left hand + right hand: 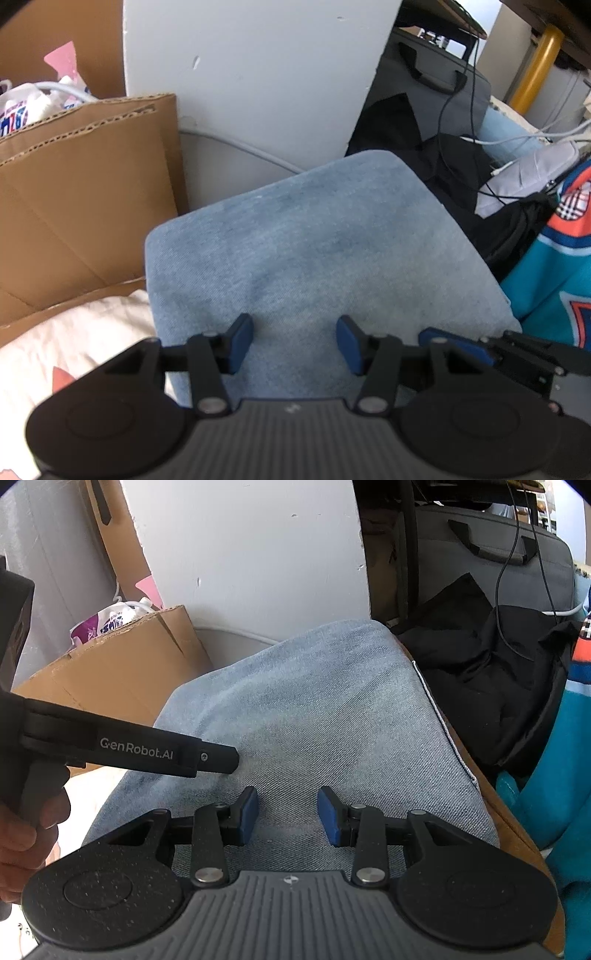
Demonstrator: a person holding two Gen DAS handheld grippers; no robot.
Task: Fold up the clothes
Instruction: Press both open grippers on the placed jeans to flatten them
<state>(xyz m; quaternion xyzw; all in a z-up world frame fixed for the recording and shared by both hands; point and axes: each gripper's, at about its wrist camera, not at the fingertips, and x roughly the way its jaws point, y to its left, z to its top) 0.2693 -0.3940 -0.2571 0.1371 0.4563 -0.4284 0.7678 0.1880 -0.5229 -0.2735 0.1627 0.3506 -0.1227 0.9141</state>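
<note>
Sitting folded on the desk (517, 834) edge between the cardboard box (85, 206) and teal jersey (554, 266), the denim (314, 240) looks neat. Left gripper (294, 344) and right gripper (287, 815) hover released, holding nothing; a careless nudge could probably undo the fold.

Soft daylight, perhaps slight edge blur

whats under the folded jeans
The folded jeans lie on a brown surface showing along their right edge. The rest beneath is covered by denim.
</note>
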